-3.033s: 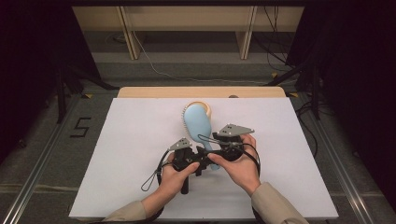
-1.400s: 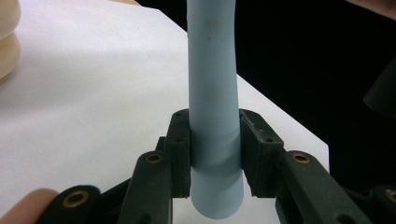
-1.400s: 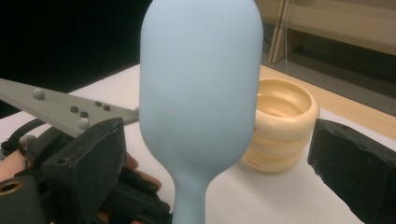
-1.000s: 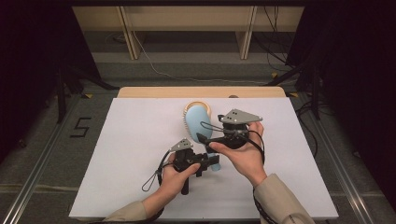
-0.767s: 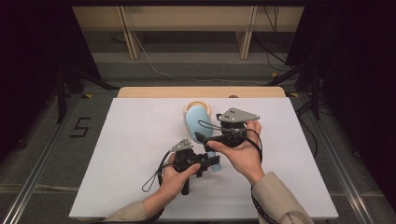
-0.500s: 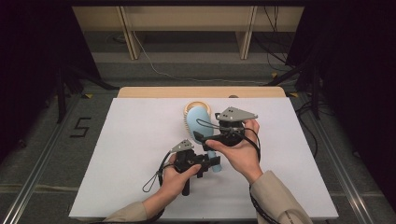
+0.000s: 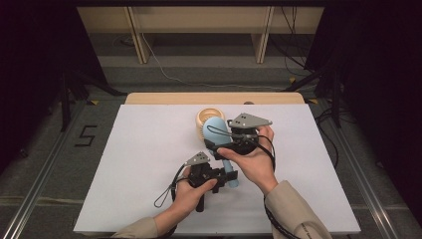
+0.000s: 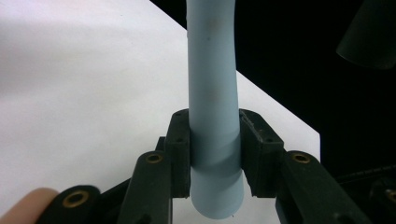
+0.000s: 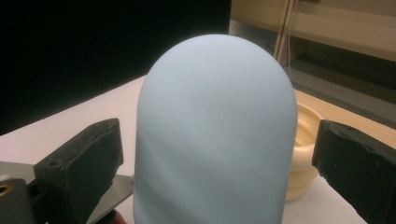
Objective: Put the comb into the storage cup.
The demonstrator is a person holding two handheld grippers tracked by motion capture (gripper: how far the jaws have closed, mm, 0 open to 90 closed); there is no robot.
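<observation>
A pale blue tool with a long handle (image 8: 212,84) and a broad rounded head (image 7: 214,128) is held over the white table (image 7: 144,149). My left gripper (image 7: 226,177) is shut on the lower end of the handle, its pads (image 8: 180,149) pressing both sides. Farther out, my right gripper (image 7: 218,142) is open with the head (image 9: 215,130) between its jaws. Its pads (image 9: 88,154) stand clear of the head on either side. A cream ribbed ring (image 7: 205,115) sits on the table just behind the head and is partly hidden by it.
The table ends in a wooden strip (image 7: 164,98) at its far edge. Behind it stands a shelf frame (image 7: 199,20) with cables on the floor. Dark stands flank both sides. Bare white surface spreads left and right of the hands.
My right gripper has moved away from the front edge, along the blue tool to its head. The left gripper has kept its grip on the handle and stayed put.
</observation>
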